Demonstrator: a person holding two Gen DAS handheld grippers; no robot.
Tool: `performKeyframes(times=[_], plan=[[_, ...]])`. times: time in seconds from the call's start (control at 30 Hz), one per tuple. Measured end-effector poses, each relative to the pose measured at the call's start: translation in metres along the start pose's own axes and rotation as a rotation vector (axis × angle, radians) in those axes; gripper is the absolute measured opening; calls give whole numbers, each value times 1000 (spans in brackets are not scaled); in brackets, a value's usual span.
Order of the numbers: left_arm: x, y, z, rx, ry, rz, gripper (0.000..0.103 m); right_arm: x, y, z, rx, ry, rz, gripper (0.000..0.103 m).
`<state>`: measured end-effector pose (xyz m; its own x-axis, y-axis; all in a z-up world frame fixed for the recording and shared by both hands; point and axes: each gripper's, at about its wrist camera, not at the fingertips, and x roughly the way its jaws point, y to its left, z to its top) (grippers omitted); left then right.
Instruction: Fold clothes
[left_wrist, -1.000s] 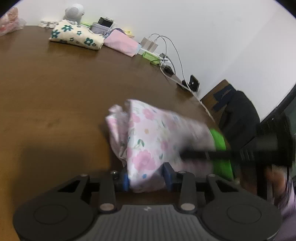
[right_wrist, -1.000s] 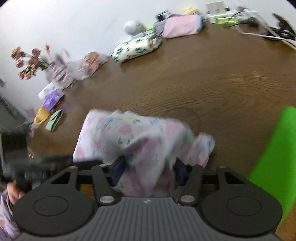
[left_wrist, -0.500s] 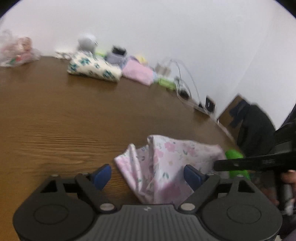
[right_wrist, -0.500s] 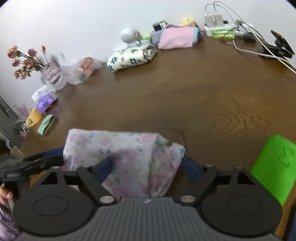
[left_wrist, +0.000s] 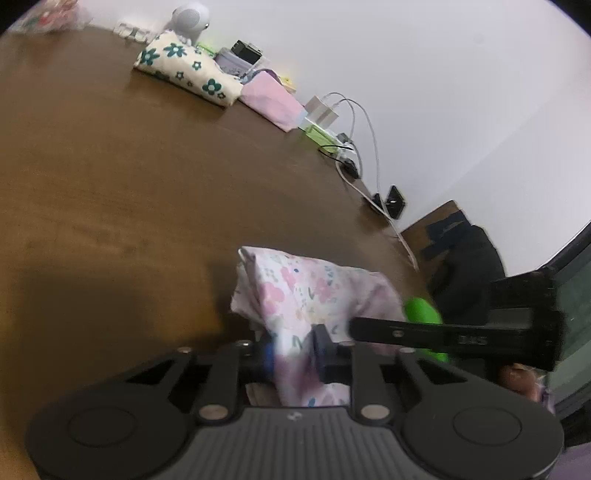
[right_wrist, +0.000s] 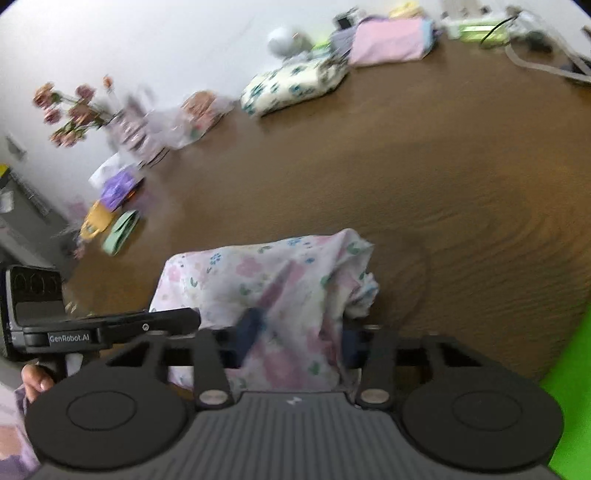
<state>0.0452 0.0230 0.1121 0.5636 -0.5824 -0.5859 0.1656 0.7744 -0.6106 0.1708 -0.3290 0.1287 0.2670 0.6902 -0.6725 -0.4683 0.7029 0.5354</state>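
A white garment with pink flowers (left_wrist: 306, 291) lies bunched near the front of the brown table (left_wrist: 110, 166). My left gripper (left_wrist: 295, 350) is closing, and a fold of the cloth is pinched between its pads. In the right wrist view the same garment (right_wrist: 266, 273) drapes over my right gripper (right_wrist: 299, 336), whose jaws are also closing with cloth pressed between them. One finger (left_wrist: 388, 330) of the right gripper reaches in from the right. A finger (right_wrist: 166, 317) of the left gripper comes in from the left, with a hand below it.
At the far edge lie a folded cream cloth with teal flowers (left_wrist: 184, 70), a folded pink cloth (left_wrist: 273, 99), and chargers with cables (left_wrist: 354, 122). A bright green object (right_wrist: 569, 387) sits to the right. A vase of flowers (right_wrist: 74, 107) and small packets stand at the left.
Half a second ago both grippers stood wide open around the garment lying on the table. Both have now closed on its cloth, and the cloth is bunched higher.
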Motion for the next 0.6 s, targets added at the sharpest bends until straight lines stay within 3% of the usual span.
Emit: performKeyframes(times=[0.03, 0.07, 0.1, 0.13, 0.17, 0.23, 0.3, 0.37, 0.47, 0.53, 0.57, 0.6], plan=[[-5, -3, -3, 16, -11, 23, 21, 0, 2, -2, -1, 11, 14, 35], [-9, -6, -5, 30, -26, 50, 30, -2, 4, -4, -3, 16, 22, 36], [-11, -8, -5, 44, -39, 72, 49, -4, 6, -5, -6, 17, 27, 41], [-13, -9, -5, 56, -49, 90, 60, -8, 9, -6, -12, 9, 18, 57], [-15, -11, -5, 69, -60, 109, 73, -13, 10, -5, -21, -2, 4, 65], [-18, -14, -5, 94, -81, 146, 75, -21, 11, -4, -39, -37, -13, 84], [-13, -12, -3, 75, -79, 136, 76, -28, 11, -1, -51, -68, -28, 88], [-3, -8, 3, 42, -72, 133, 77, -24, 4, 4, -31, -75, -30, 88], [10, 3, 12, -14, -52, 80, 74, -10, -2, 8, -5, -46, 24, 68], [14, 8, 14, -52, -31, 47, 60, -1, -3, 8, 5, -24, 54, 52], [16, 11, 14, -71, -20, 32, 42, 2, -3, 7, 11, -16, 65, 47], [17, 13, 14, -90, -8, 16, 33, 4, -4, 5, 18, -8, 77, 38]])
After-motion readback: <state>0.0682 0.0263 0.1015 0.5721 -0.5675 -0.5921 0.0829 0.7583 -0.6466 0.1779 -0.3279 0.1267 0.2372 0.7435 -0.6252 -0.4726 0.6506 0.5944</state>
